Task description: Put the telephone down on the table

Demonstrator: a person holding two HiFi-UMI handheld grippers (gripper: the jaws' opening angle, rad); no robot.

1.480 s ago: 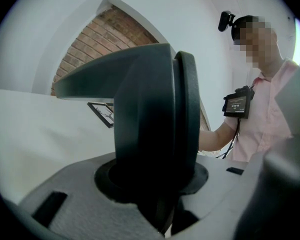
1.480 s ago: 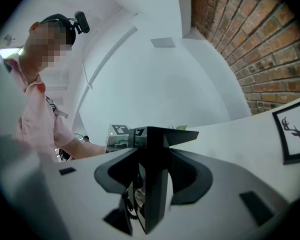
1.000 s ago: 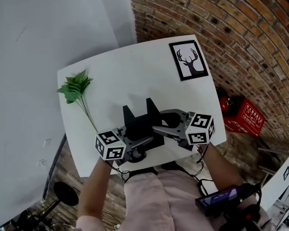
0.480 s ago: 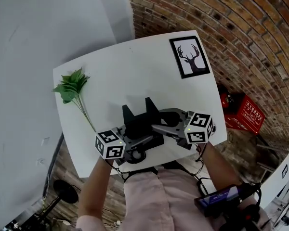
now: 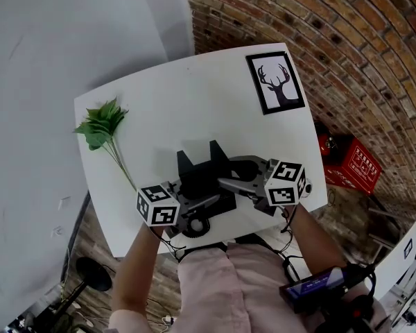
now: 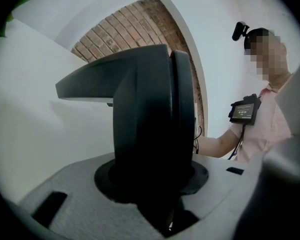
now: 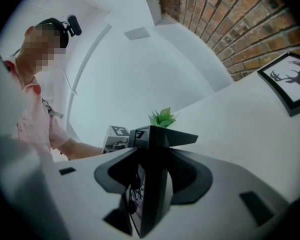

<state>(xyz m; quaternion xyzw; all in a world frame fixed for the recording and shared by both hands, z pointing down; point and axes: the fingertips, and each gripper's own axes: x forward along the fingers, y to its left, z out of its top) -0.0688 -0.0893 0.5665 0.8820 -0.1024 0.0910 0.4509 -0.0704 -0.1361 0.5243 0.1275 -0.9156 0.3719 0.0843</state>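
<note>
The black telephone (image 5: 204,175) is over the near part of the white table (image 5: 194,103), with two prongs sticking up at its far side. My left gripper (image 5: 202,204) is shut on its left side and my right gripper (image 5: 230,183) on its right side. In the left gripper view the telephone (image 6: 150,129) fills the middle, seated between the grey jaws of the left gripper (image 6: 155,186). The right gripper view shows the telephone (image 7: 157,149) edge-on in the right gripper (image 7: 149,196). Whether its base touches the table I cannot tell.
A framed deer picture (image 5: 276,82) lies at the table's far right corner. A green leafy sprig (image 5: 99,125) lies at the left edge. A red box (image 5: 350,164) stands on the floor to the right, below a brick wall (image 5: 347,40).
Both grippers keep their hold on the telephone and have hardly moved. The left gripper's marker cube has rolled slightly.
</note>
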